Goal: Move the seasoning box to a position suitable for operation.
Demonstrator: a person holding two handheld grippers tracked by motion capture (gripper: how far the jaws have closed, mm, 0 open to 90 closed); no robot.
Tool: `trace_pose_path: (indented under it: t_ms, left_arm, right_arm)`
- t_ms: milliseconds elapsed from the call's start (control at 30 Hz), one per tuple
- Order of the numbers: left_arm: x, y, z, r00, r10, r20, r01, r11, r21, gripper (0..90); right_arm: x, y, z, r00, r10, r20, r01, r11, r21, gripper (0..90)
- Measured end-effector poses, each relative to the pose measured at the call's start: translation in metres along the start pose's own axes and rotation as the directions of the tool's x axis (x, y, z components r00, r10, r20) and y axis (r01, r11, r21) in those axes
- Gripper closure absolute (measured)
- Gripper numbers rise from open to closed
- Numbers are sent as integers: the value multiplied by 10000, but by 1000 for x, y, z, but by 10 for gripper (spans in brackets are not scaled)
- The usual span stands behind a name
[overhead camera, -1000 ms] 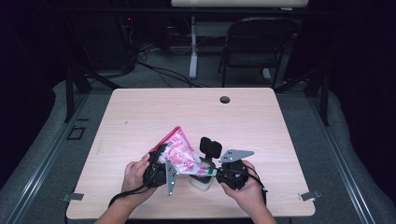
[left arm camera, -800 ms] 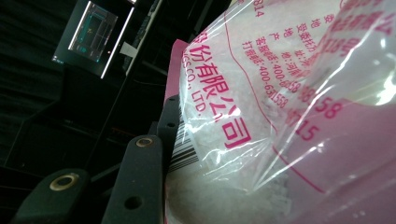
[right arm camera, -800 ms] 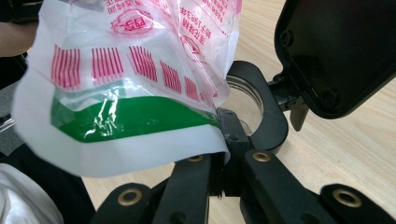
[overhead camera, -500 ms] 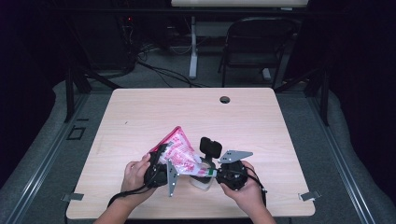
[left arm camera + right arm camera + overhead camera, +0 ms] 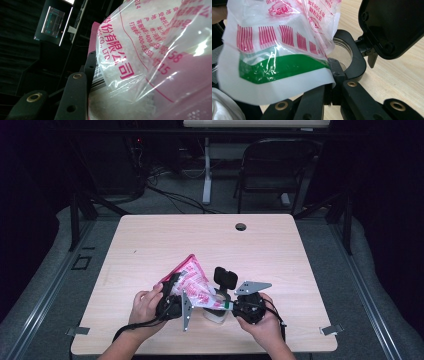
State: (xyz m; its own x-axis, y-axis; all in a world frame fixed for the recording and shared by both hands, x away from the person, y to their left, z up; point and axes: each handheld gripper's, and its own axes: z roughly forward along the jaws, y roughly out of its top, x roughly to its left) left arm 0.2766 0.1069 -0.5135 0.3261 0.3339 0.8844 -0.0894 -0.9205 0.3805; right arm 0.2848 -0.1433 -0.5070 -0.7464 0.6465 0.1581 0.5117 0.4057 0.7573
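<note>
Both grippers clamp the pink-printed clear plastic bag [image 5: 192,282] of white grains: left gripper [image 5: 170,302] fingers part-open around it, right gripper [image 5: 227,304] fingers pinched on its corner, above the black-lidded clear jar [image 5: 345,53] on the wooden desk [image 5: 300,260].

You face a light wooden table [image 5: 300,265] with a round cable hole [image 5: 241,227] near its far edge. Beyond the table stands a dark folding chair [image 5: 272,175]; left of the chair, a white post [image 5: 206,170] rises from the grey floor [image 5: 380,285], where black cables [image 5: 170,195] trail. Darkness surrounds the table on both sides.
</note>
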Motion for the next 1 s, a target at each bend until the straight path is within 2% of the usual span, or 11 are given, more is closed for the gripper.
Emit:
trace_pose_path:
  t_ms: [200, 1000]
  left_arm:
    - [4, 4, -1, 9991, 426, -17, -426, 9991, 48, 650]
    - [7, 7, -3, 9965, 832, -12, -832, 9964, 176, 652]
  right_arm:
    - [-1, -1, 0, 10000, 76, -30, -76, 10000, -40, 900]
    - [-1, -2, 0, 9998, 165, -120, -166, 9998, -130, 900]
